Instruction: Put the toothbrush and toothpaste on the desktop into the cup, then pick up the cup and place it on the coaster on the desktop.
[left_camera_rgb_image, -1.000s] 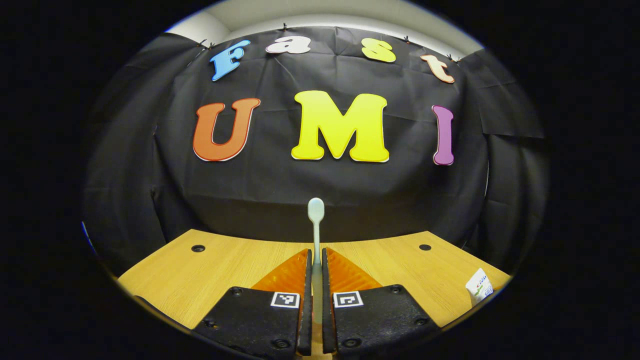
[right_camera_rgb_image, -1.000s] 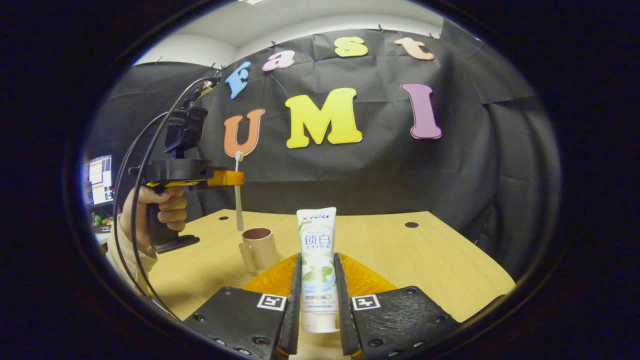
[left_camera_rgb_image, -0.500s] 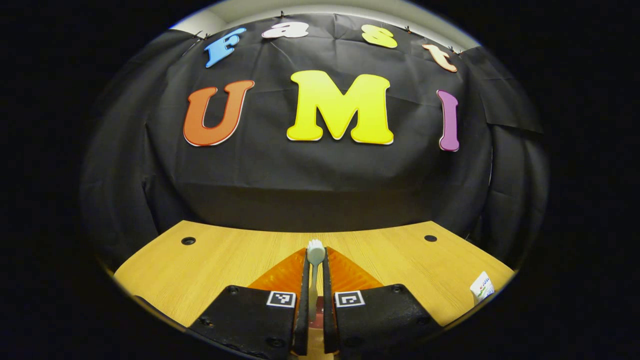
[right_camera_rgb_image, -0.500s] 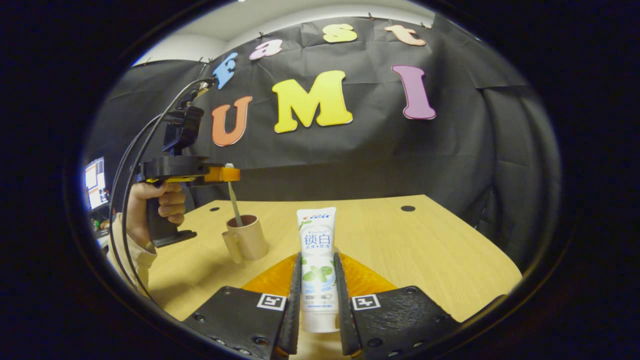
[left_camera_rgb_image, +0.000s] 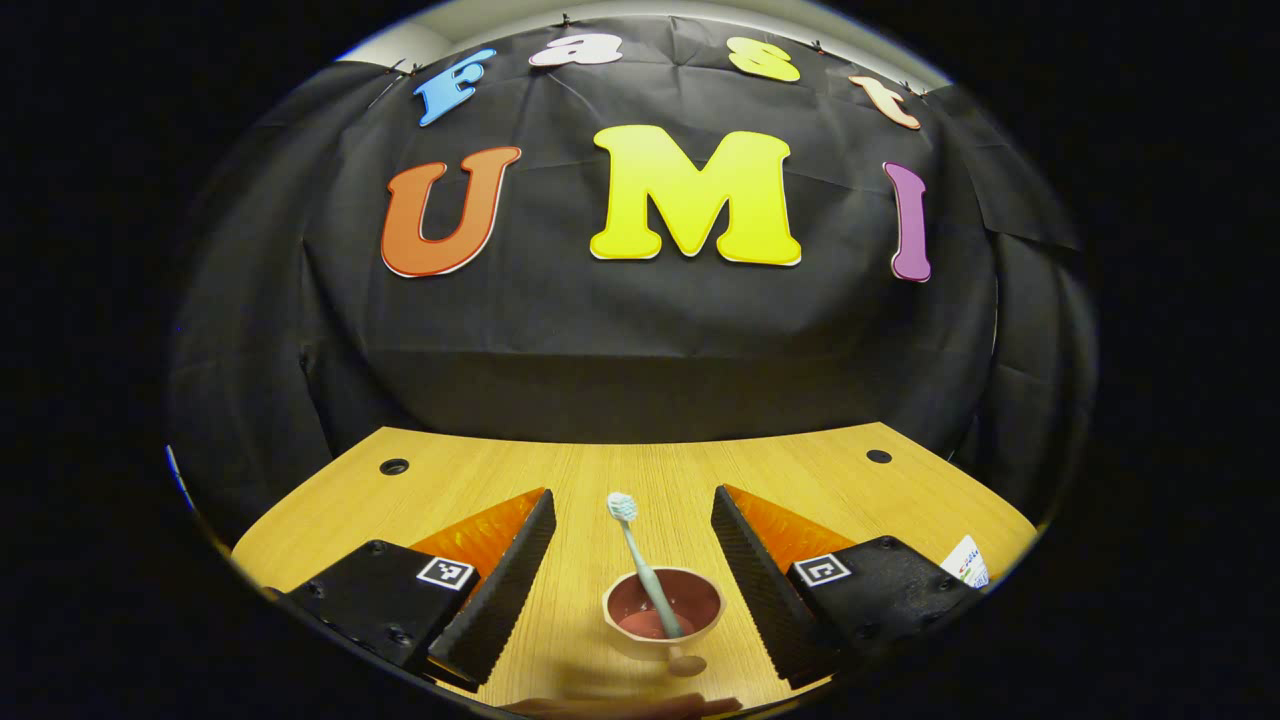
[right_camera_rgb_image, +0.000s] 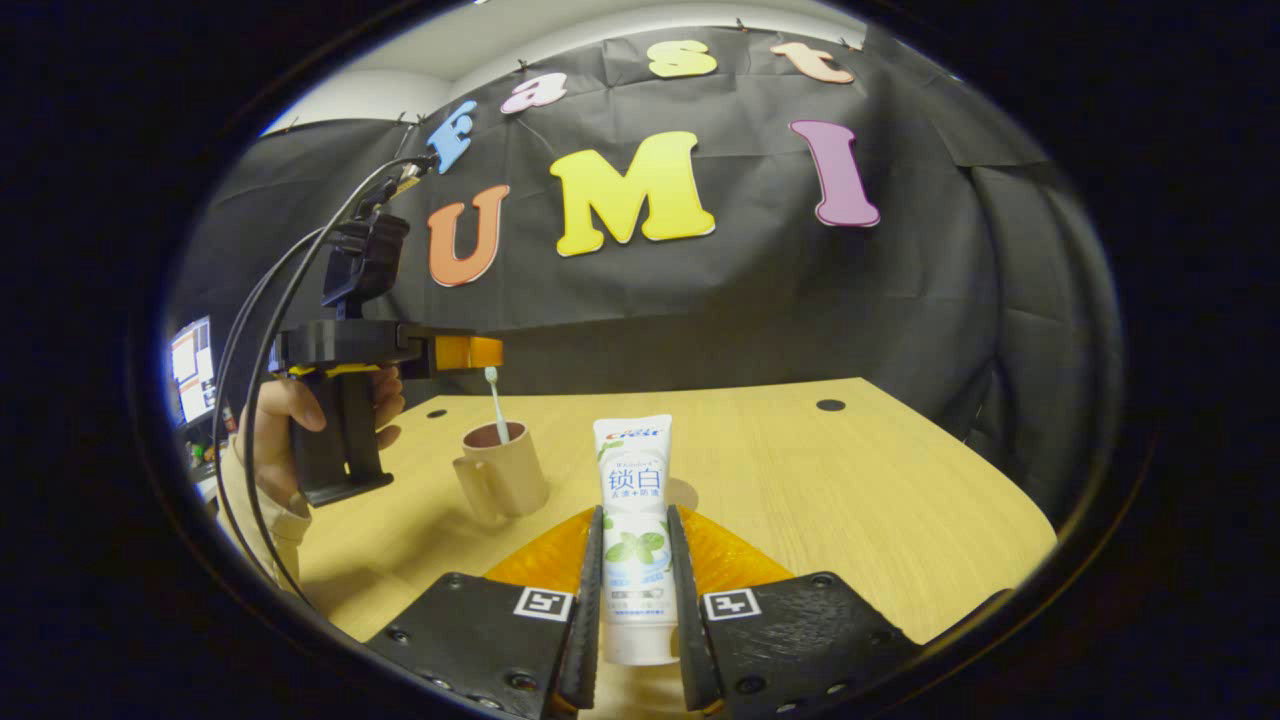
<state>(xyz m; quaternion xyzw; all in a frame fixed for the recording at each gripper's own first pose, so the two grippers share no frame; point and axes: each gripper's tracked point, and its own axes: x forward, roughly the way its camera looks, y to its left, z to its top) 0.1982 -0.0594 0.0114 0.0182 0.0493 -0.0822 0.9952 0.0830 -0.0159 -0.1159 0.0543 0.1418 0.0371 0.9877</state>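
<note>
A pale toothbrush (left_camera_rgb_image: 637, 560) stands tilted in the tan cup (left_camera_rgb_image: 663, 612), bristles up. My left gripper (left_camera_rgb_image: 633, 520) hangs open above the cup, its fingers wide apart on either side and touching nothing. The right gripper view has the same cup (right_camera_rgb_image: 505, 468) at left with the toothbrush (right_camera_rgb_image: 494, 402) leaning in it, and the left gripper (right_camera_rgb_image: 470, 352) held above it by a hand (right_camera_rgb_image: 290, 420). My right gripper (right_camera_rgb_image: 635, 540) is shut on a white toothpaste tube (right_camera_rgb_image: 634, 520), held upright, cap end down.
The wooden desktop (right_camera_rgb_image: 800, 480) stretches to the right of the cup, with small round holes (right_camera_rgb_image: 829, 405) near its far edge. The black cloth wall rises behind it. A monitor (right_camera_rgb_image: 193, 362) sits at far left. A corner of the toothpaste tube (left_camera_rgb_image: 965, 566) peeks in at the left gripper view's right edge.
My left gripper opened and let go of the toothbrush, which now rests in the cup. The right gripper kept the toothpaste and shifted only slightly.
</note>
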